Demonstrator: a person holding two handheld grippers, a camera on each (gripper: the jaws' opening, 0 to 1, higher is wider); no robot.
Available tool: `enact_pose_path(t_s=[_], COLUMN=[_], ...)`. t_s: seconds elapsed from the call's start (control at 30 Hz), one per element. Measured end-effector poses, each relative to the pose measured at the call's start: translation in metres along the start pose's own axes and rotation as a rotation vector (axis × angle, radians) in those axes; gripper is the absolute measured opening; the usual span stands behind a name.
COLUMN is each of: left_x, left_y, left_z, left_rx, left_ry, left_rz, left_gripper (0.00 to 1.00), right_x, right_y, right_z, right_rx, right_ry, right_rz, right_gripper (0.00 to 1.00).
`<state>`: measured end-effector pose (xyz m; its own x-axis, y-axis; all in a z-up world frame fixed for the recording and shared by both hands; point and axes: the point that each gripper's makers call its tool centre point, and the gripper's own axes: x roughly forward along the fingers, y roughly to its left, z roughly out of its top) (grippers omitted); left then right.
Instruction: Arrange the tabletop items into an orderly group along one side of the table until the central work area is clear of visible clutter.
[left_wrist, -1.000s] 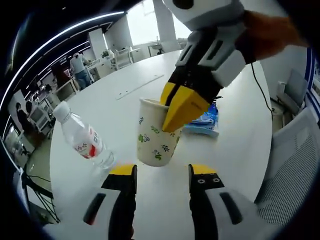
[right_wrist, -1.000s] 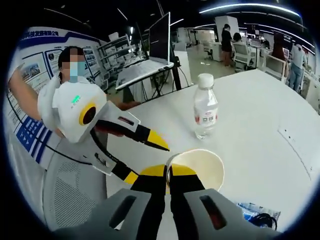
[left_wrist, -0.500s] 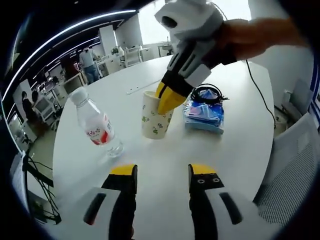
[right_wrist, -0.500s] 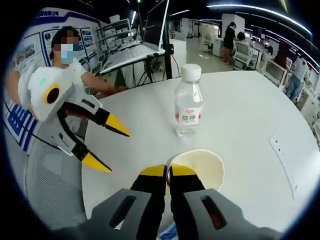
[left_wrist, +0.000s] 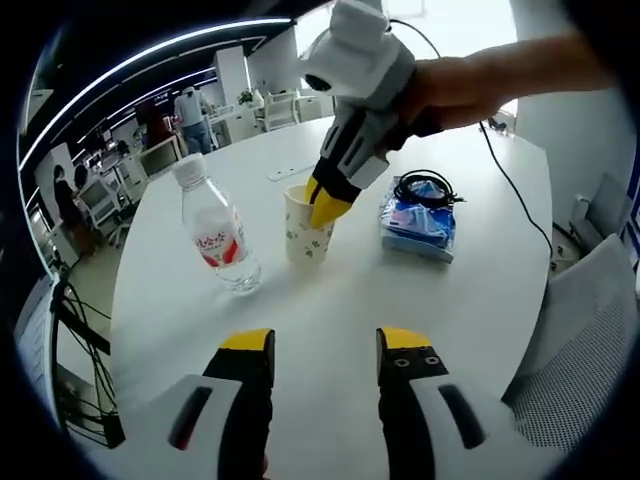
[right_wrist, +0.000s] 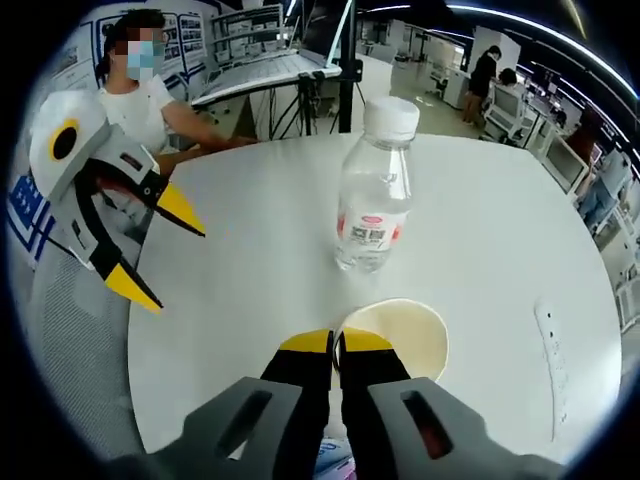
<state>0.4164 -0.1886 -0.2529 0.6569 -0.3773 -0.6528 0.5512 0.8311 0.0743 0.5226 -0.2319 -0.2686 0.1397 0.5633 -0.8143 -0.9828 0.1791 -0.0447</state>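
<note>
The right claw (right_wrist: 336, 345) is clamped on the rim of the cup (right_wrist: 398, 335), one jaw inside and one outside. In the left gripper view this claw (left_wrist: 325, 200) comes down from 1 o'clock onto the cup (left_wrist: 305, 228), which stands on the white desk (left_wrist: 420, 300). The bottle (right_wrist: 375, 190) stands upright just beyond the cup at 12 o'clock, close beside it. A blue packet (left_wrist: 418, 222) with a black cable (left_wrist: 425, 188) coiled on top lies at 3 o'clock of the cup. The left claw (left_wrist: 315, 345) has its jaws apart, holding nothing, well short of the cup; it appears at 9 o'clock in the right gripper view (right_wrist: 150, 245).
</note>
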Motion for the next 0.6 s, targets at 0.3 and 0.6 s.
enact_pose_path(t_s=[0.3, 0.6], left_x=[-0.009, -0.015], left_y=[0.015, 0.021], left_z=[-0.011, -0.018], left_rx=[-0.028, -0.05], left_ry=[0.003, 0.0], left_rz=[0.028, 0.041], left_gripper=[0.39, 0.38], right_x=[0.019, 0.025], right_y=[-0.002, -0.005], right_z=[0.003, 0.006], right_rx=[-0.156, -0.254], right_ry=[0.098, 0.146], right_rz=[-0.016, -0.025], right_gripper=[0.0, 0.0])
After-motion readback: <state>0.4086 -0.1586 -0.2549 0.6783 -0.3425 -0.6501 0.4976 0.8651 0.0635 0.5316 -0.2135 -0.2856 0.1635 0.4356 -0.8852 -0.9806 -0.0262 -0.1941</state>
